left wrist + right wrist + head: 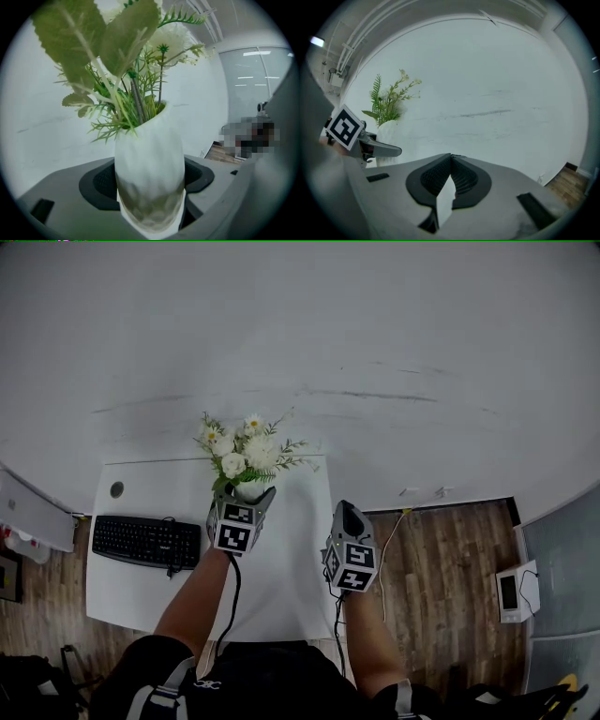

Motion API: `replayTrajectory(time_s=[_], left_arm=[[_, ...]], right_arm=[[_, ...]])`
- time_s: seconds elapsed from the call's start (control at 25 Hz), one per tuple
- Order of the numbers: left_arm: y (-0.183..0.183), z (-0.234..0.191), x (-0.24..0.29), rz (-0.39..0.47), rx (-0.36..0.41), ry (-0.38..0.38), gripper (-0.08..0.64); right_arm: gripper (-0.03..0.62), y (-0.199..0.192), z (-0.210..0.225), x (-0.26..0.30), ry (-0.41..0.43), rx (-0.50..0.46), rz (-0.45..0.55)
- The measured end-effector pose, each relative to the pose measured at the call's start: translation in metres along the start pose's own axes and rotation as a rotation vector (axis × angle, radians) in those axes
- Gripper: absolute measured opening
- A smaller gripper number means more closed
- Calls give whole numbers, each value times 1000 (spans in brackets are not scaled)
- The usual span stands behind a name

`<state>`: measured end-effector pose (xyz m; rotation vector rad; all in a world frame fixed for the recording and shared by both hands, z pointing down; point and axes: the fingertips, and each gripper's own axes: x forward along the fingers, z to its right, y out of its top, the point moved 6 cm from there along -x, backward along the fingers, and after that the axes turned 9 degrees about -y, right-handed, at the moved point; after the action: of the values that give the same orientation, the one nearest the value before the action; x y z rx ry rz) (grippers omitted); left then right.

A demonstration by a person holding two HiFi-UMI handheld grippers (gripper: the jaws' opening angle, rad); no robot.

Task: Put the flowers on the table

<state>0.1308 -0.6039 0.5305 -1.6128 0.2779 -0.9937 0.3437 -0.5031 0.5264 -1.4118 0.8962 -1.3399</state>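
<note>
A white ribbed vase [149,173] with white flowers [246,451] and green leaves sits between the jaws of my left gripper [243,500], which is shut on it. In the head view the vase [248,489] is over the far part of the white table [286,568]; whether its base touches the top I cannot tell. My right gripper [348,514] hovers over the table's right edge, jaws together and empty, tips meeting [451,157]. The right gripper view shows the vase [389,133] and the left gripper at the left.
A black keyboard [145,540] lies on the table's left part, with a round cable hole [116,489] behind it. A white wall rises behind the table. Wooden floor lies to the right, with a small white device [516,592] on it.
</note>
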Motion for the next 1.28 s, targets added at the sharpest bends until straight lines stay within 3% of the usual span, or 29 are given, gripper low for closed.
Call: replayTrajectory(time_s=[0.4,0.56,0.68,1.04,1.28], left_arm=[[12,-14,99,84,65,-95,379],[20,1,146,131,150,-168,379],[16,12,180,120,151,-201,379],[-13,12,239,120,137,-136,379],[-21,5,250,185,109,-134,379]], right_arm=[[0,-26,12,25,-68,13,-54],[0,-31,23,40,-74,-16,-65],[0,-37,35,51,-87,-27,-73],[0,-62,51,71,-113,-21,-130],[0,-77,49,78,-122,-23,-158]])
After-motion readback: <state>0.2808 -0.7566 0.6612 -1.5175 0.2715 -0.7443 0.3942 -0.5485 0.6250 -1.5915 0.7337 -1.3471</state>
